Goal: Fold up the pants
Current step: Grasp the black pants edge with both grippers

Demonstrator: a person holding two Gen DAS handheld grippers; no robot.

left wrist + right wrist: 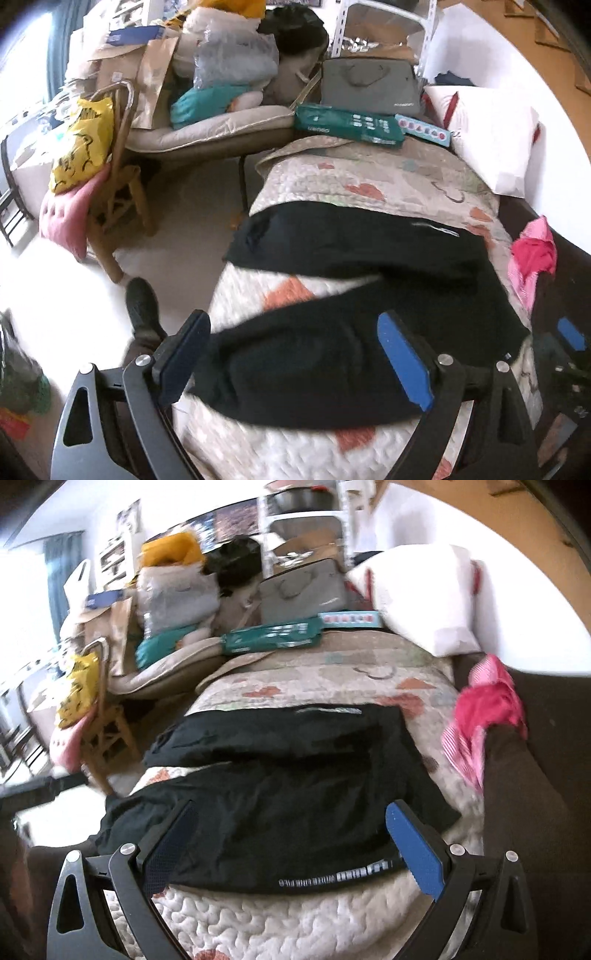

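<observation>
Black pants (351, 295) lie spread across a quilted bed cover (369, 177), legs splayed apart toward the left edge. My left gripper (295, 354) is open and empty, above the near leg. In the right wrist view the pants (288, 775) lie flat, and the waistband with white lettering (332, 875) is nearest. My right gripper (291, 842) is open and empty, just above the waistband. The right gripper's blue finger (570, 332) shows at the right edge of the left wrist view.
A pink garment (484, 709) hangs over the dark bed rail (524, 794) at right. A green box (347, 125), a white pillow (495, 140) and a grey bag (369, 86) sit at the bed's far end. A wooden chair (118, 199) and a piled armchair (207, 125) stand left.
</observation>
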